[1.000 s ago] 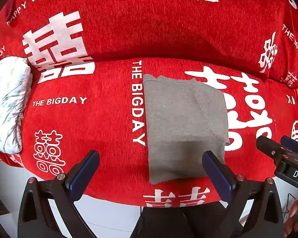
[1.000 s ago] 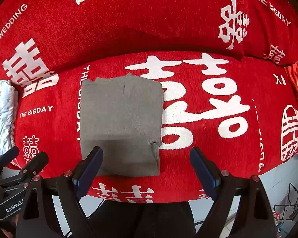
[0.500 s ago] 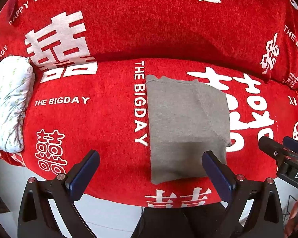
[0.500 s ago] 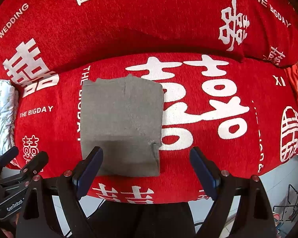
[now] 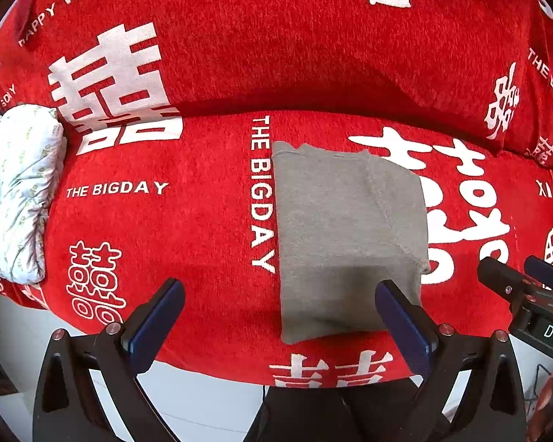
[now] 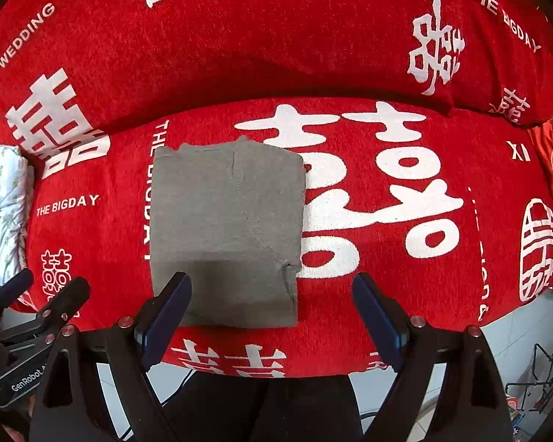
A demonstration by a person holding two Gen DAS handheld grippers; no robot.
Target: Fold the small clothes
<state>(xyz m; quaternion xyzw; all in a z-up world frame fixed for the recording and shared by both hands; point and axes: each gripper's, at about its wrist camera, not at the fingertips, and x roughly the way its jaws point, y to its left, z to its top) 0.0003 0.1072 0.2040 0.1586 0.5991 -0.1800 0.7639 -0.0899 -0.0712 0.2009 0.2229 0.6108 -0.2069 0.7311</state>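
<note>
1. Grey folded garment lies flat on the red sofa seat cushion, a rough rectangle with its long axis running 12 to 6 o'clock.
2. Right gripper: jaws wide, nothing between them; garment at about 11 o'clock, its near right corner just ahead of the gap.
3. Left gripper: jaws wide, empty; garment at about 1 o'clock, near edge by the right finger.
4. Both sit about equally near; right looks slightly better centred, though fisheye warp makes that uncertain.
5. White patterned bundle sits well apart at 9 o'clock.
</note>
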